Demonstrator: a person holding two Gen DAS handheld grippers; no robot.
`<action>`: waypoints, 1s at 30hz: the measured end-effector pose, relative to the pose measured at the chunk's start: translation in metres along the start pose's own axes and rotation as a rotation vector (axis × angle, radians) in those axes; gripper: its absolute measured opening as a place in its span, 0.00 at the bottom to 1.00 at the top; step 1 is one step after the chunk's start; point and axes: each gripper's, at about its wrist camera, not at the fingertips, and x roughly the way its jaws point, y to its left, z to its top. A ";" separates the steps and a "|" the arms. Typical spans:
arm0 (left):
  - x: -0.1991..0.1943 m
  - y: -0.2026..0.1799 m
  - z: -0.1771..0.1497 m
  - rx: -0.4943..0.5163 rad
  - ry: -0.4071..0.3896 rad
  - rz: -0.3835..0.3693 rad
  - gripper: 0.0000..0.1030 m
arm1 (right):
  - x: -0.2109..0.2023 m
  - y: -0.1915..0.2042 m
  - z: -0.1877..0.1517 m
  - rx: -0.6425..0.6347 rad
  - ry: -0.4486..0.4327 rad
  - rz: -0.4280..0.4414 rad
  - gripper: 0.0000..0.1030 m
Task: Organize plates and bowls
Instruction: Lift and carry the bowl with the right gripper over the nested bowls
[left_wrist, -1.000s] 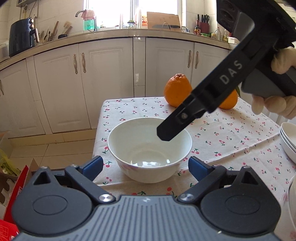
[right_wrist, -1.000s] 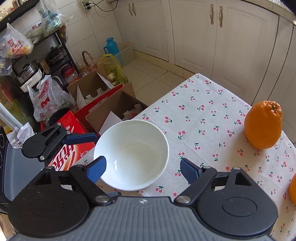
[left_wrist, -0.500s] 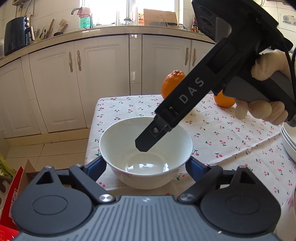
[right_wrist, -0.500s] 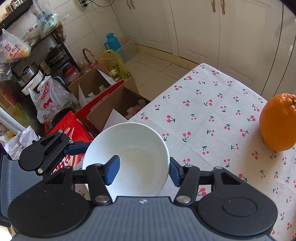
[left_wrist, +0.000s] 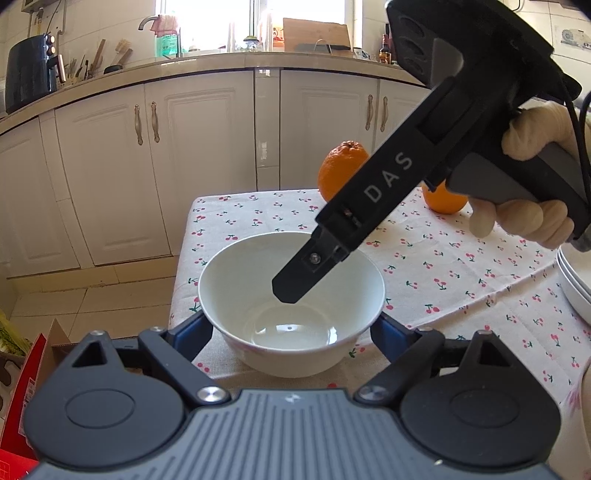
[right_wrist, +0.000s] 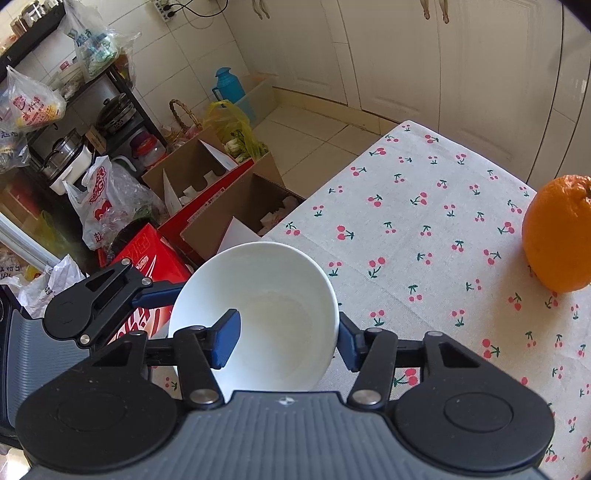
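Both grippers have closed in on the white bowl (left_wrist: 291, 302) since a second ago: the left gripper (left_wrist: 291, 332) now presses its blue pads against the outer sides, while the right gripper (right_wrist: 286, 338) pinches the wall, one finger inside and one outside. Plain, glossy and deep, the bowl is empty and sits near the edge of the cherry-print tablecloth (right_wrist: 424, 229), well apart from the orange (right_wrist: 557, 232).
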 end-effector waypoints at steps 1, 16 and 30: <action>-0.001 -0.001 0.000 -0.001 0.002 -0.003 0.89 | -0.001 0.000 -0.001 0.002 0.002 0.001 0.59; -0.052 -0.028 0.002 0.020 -0.004 0.001 0.89 | -0.044 0.029 -0.030 -0.016 -0.027 0.022 0.59; -0.118 -0.062 -0.001 0.024 -0.041 0.013 0.89 | -0.096 0.074 -0.073 -0.059 -0.093 0.031 0.59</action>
